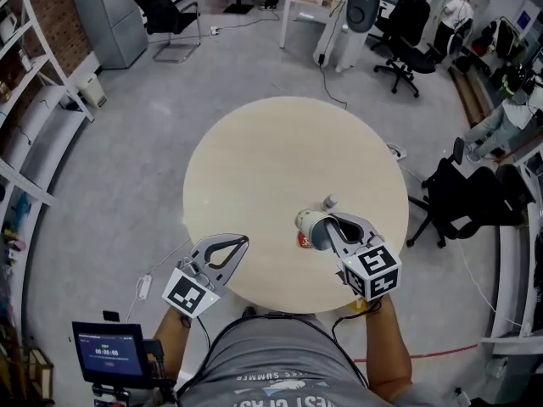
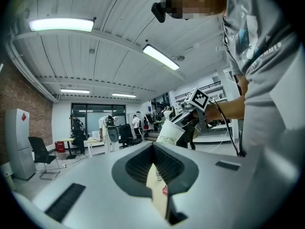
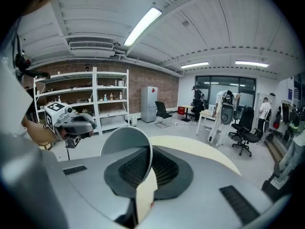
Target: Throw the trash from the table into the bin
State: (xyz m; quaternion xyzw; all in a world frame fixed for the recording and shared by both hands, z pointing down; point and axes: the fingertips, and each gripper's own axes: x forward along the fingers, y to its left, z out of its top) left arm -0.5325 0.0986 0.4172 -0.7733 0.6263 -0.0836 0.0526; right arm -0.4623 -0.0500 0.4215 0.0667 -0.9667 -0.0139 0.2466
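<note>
The right claw (image 1: 327,225) grasps a paper cup (image 1: 305,222) by its rim, above the desk (image 1: 254,168). The left claw (image 1: 243,242) is clenched, empty.

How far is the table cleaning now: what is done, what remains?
Done: nothing visibly binned; no bin in view. In hand: right tongs grip a paper cup by its rim. Remaining: a red scrap and a small pale piece on the table; left tongs shut, empty.
</note>
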